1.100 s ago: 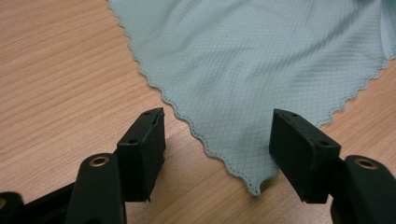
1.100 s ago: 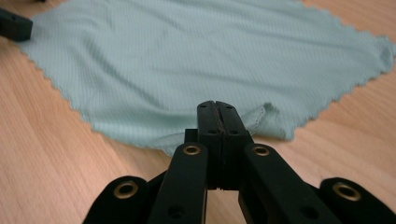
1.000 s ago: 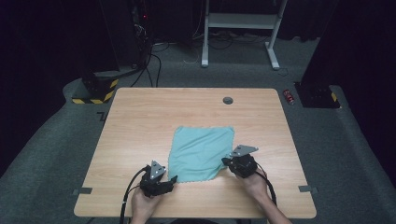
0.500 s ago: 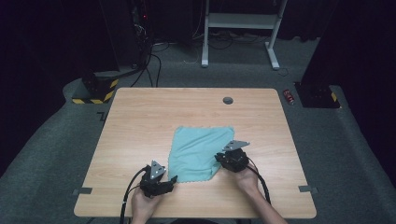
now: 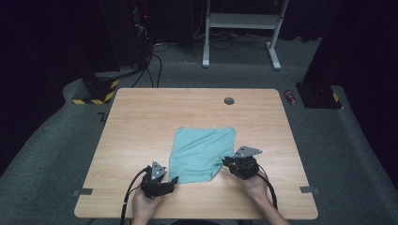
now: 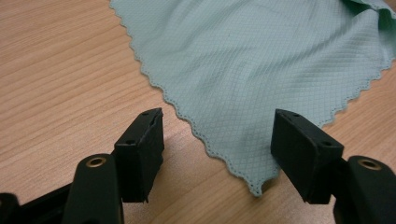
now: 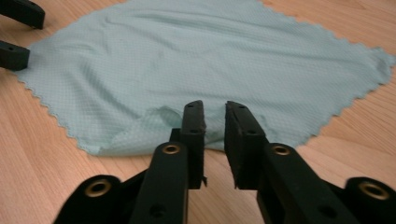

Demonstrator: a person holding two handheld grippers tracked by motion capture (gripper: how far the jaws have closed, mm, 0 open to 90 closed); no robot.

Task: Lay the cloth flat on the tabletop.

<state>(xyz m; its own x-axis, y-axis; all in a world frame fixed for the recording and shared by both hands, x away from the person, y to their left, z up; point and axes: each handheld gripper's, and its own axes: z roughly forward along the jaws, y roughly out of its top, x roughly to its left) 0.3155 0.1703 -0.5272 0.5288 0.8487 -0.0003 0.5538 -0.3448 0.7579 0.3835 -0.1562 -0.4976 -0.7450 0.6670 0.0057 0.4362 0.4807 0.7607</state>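
A wooden table [image 5: 141,122] fills the middle of the high view, standing on grey carpet [image 5: 56,154] in a dark room. Behind it stand a white frame [image 5: 239,28] and some black equipment with cables [image 5: 150,61].

On the table, nearer the person's edge and a little right of centre, lies a teal cloth [image 5: 201,151]. It is spread mostly flat, with a scalloped edge and a fine diamond weave, and is slightly rumpled along its near right side.

The right gripper [image 5: 230,162], held in the person's right hand [image 5: 256,185], sits at the cloth's near right edge. In the right gripper view its jaws are nearly together, with only a narrow gap, and a small ridge of cloth [image 7: 205,121] is bunched up at their tips; whether the fabric is truly pinched between them I cannot tell.

The left gripper [image 5: 172,180], in the left hand [image 5: 143,206], sits at the cloth's near left corner. In the left gripper view [image 6: 217,140] its jaws stand wide apart, released, straddling the pointed corner of the cloth [image 6: 233,93], which lies flat on the wood between them without being held.

A small dark round cap [image 5: 229,101] sits near the table's far edge, well apart from the cloth. A small red object [image 5: 291,96] lies on the carpet past the far right corner.
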